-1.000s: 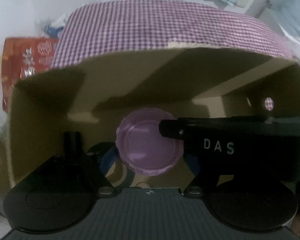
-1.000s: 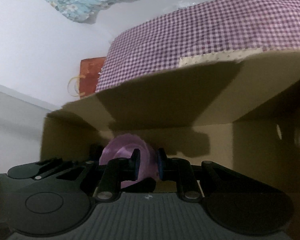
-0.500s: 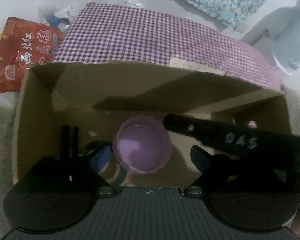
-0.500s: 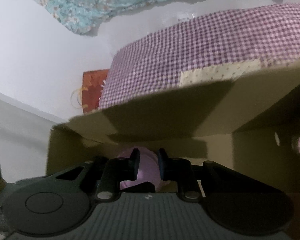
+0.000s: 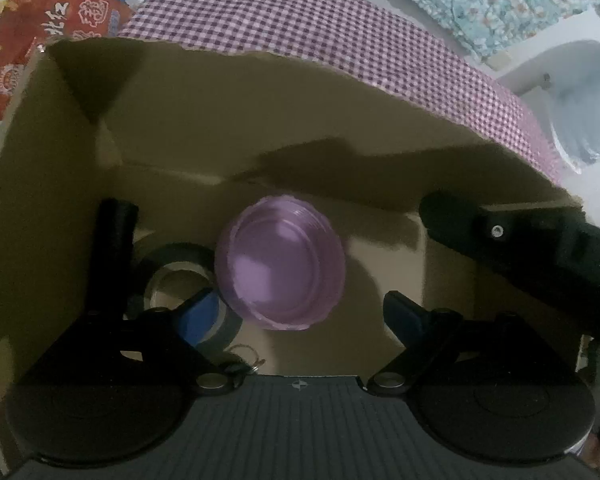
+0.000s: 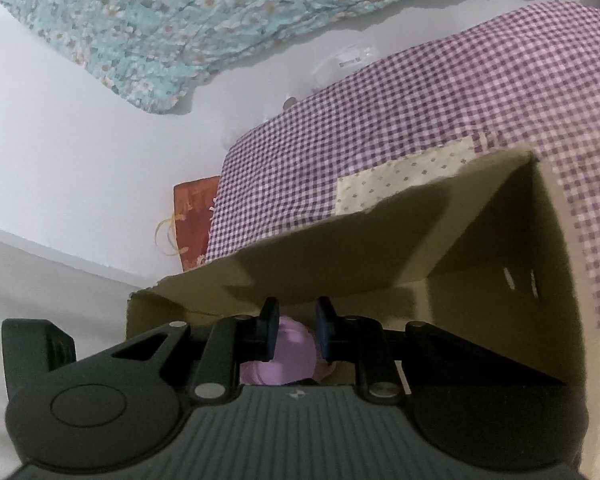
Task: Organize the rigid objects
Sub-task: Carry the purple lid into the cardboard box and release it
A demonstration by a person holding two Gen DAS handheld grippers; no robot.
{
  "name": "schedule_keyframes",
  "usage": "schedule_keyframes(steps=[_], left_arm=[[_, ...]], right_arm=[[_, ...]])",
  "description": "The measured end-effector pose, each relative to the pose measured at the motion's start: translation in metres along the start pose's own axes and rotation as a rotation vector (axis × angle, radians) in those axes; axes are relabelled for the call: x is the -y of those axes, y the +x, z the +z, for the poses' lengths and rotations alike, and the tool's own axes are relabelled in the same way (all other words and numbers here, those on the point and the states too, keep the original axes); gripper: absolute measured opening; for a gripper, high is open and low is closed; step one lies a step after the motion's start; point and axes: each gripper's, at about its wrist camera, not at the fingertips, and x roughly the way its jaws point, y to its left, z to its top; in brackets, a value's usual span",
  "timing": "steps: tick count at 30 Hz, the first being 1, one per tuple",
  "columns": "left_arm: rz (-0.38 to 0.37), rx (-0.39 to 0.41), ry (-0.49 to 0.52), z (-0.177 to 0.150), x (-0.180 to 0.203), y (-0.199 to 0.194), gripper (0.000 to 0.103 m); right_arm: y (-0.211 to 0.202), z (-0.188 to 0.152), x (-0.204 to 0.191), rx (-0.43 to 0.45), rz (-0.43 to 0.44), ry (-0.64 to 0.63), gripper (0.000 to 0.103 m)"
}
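Note:
A round purple lid (image 5: 280,264) lies on the floor of an open cardboard box (image 5: 260,120). A dark tape roll (image 5: 172,272) and a black cylinder (image 5: 114,248) lie left of it in the box. My left gripper (image 5: 300,312) is open and empty above the box, over the lid. My right gripper (image 6: 296,330) has its jaws narrowly apart with nothing between them, above the box rim; the lid (image 6: 288,360) shows below its fingers. The right gripper's body (image 5: 540,256) shows in the left wrist view at the right.
The box (image 6: 420,248) stands against a purple checked cloth (image 5: 300,28). A red bag (image 5: 48,36) lies behind the box at left. A floral blue fabric (image 6: 220,12) lies farther back. Small keys (image 5: 248,360) lie in the box near the tape.
Both grippers have risen up and back out of the box. The lid stays on the box floor. The tape roll is now uncovered.

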Motion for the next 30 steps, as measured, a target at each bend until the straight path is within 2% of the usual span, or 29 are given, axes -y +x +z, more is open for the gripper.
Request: schedule_keyframes(steps=[4,9,19,30], left_arm=[[-0.028,-0.011,-0.015,0.001,0.002,-0.001,0.090],[0.009,-0.008,0.025,0.001,0.012,-0.008,0.090],[-0.027,0.004,0.016,0.005,0.014,-0.005,0.090],[-0.130,0.023,-0.033,0.005,0.007,-0.005,0.090]], right_arm=[[-0.001,-0.001,0.007,0.003,0.014,0.017,0.022],[-0.001,-0.005,0.008,-0.002,0.011,0.013,0.022],[-0.001,-0.001,0.004,0.016,0.021,0.022,0.022],[-0.006,0.001,0.008,0.041,0.046,0.022,0.022]])
